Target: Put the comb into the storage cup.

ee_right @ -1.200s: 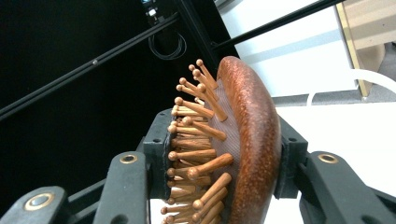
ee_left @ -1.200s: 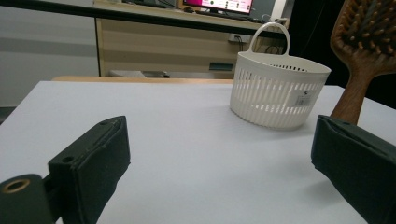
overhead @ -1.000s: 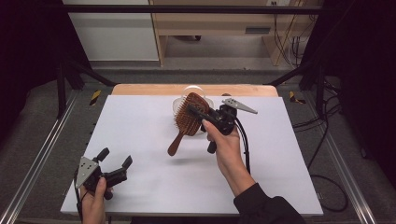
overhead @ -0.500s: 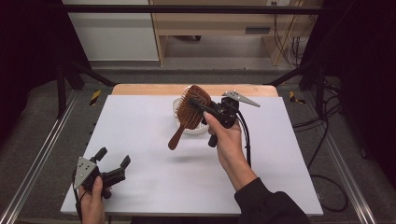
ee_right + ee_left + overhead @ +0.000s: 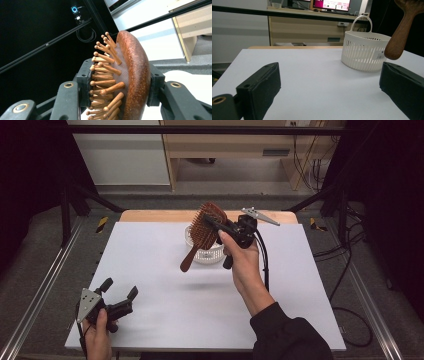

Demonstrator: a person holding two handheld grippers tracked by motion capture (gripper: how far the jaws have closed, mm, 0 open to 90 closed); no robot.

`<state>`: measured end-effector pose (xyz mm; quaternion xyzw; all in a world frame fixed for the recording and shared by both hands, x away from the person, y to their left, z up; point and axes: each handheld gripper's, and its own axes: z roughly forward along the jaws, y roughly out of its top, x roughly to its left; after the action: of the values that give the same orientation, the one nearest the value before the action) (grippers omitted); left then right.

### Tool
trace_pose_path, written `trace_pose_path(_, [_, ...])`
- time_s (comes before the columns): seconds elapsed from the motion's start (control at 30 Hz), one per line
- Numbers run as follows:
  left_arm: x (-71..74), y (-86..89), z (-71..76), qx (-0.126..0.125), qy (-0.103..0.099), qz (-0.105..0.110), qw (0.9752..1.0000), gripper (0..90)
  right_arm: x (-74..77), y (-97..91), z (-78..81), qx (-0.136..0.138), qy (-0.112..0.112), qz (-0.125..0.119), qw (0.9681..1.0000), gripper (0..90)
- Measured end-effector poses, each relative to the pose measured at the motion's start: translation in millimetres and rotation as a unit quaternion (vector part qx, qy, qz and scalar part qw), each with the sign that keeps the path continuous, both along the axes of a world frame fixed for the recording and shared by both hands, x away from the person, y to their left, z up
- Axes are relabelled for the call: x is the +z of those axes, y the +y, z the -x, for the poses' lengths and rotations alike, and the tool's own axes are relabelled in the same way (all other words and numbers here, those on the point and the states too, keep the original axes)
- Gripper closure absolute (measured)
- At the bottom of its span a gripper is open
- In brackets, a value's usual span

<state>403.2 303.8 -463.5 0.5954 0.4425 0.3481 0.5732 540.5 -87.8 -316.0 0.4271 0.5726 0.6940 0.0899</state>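
I can't see the hairbrush [image 5: 400, 37] head in the left gripper view, top edge cuts it. In the right gripper view its handle is cut off below. The brush hides part of the white basket [image 5: 210, 254] from above; contents can't tell.

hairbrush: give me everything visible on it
The hairbrush looks like reddish-brown wood: an oval paddle head with ball-tipped wooden pins on a pad, and a tapered handle with a rounded end. It is held in the air, clear of the table, head up and handle slanting down, in front of the white basket in the high view. The right gripper is shut on the head, one pad on the pin side, one on the smooth back. Nothing else touches it.
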Motion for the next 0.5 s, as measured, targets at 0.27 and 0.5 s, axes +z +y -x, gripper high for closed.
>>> trace_pose_path(0.27, [0.0,-0.1,0.1,0.000,-0.001,-0.002,1.0000,3.5,4.0,3.8,-8.1,-0.005,0.001,-0.011,0.9999,51.6])
trace_pose_path(0.5, [-0.3,-1.0,0.0,-0.002,0.000,-0.006,1.0000,3.6,8.8,8.6,-16.2,-0.011,-0.004,-0.006,0.9999,51.6])
